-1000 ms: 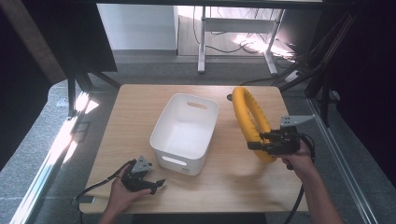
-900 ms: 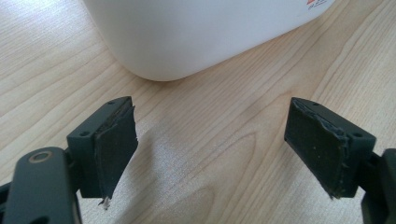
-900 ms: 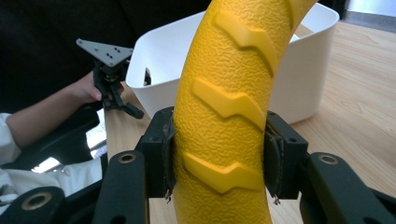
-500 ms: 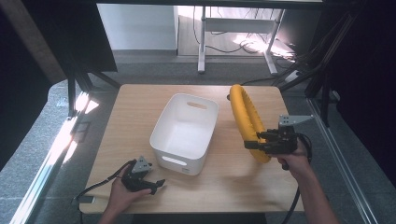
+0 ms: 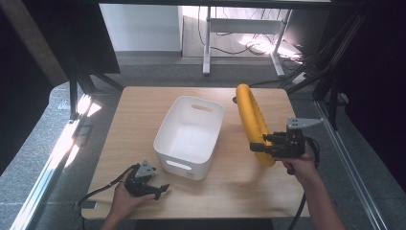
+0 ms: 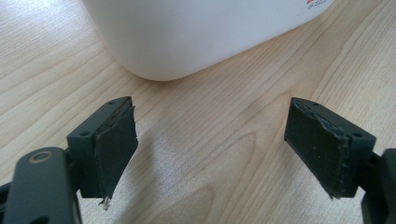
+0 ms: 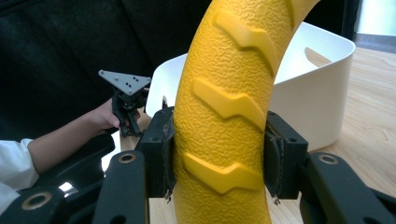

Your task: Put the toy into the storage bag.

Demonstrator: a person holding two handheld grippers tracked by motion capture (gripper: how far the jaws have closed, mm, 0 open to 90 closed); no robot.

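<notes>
Wooden table (image 5: 143, 110) with grey floor around it and a dark room behind. From the near edge two forearms reach in. At the near left corner a hand rests low on the wood holding the left claw (image 5: 160, 188), which points level toward the near wall of a white bin (image 5: 165, 132) just ahead of it. At the right a straight forearm holds the right claw (image 5: 254, 147) above the table, pointing across toward the bin, a grey plate on top. Its jaws are clamped on the low end of a yellow tyre (image 5: 253, 117), which stands on edge and rises away from the claw toward the far edge, right of the bin.

Seen from the left claw (image 6: 210, 149), its jaws stand wide apart with bare wood between them and the bin's rounded corner (image 6: 187, 42) just beyond.

Seen from the right claw (image 7: 218, 154), both pads press the tyre's (image 7: 229, 93) pebbled tread with raised zigzag lugs; beyond it are the bin's rim (image 7: 327, 51) and the other hand (image 7: 105, 116).
</notes>
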